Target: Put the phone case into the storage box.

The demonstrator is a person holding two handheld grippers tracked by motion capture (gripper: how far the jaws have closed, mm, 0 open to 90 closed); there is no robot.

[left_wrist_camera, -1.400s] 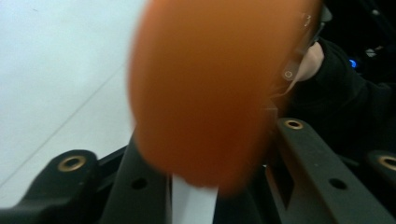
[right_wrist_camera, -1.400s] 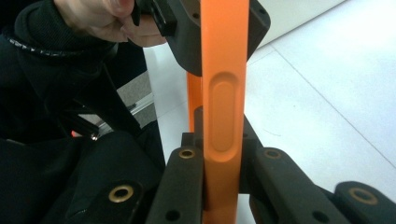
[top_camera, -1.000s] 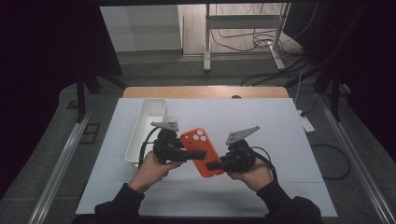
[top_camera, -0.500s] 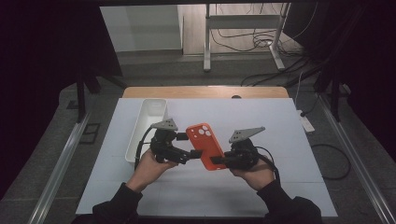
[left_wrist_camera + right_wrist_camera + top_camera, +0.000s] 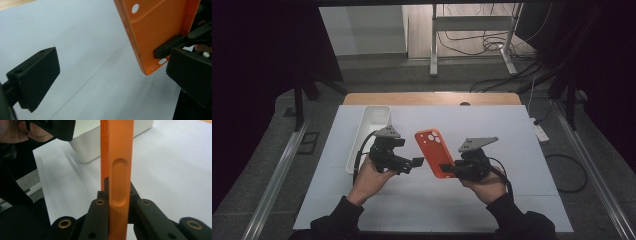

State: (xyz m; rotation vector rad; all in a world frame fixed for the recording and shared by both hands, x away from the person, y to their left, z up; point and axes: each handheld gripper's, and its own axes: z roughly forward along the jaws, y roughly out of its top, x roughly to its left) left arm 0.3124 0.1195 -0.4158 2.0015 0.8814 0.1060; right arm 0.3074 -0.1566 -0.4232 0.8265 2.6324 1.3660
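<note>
The left gripper [image 5: 416, 162] has just been opening its jaws, nothing between them. The right gripper [image 5: 447, 169] pinches the orange phone case [image 5: 435, 152] alone. Next, probably put it into the white bin [image 5: 371, 130] near the worktop's left edge.

I see the right gripper [image 5: 448, 169] clamped on the near end of the flat orange plastic phone case [image 5: 435, 151], lifted above the white table sheet [image 5: 512, 150]. My left gripper [image 5: 416, 163] has just opened, jaws apart just left of the case. Long white plastic bin [image 5: 368, 135] sits far left.
</note>
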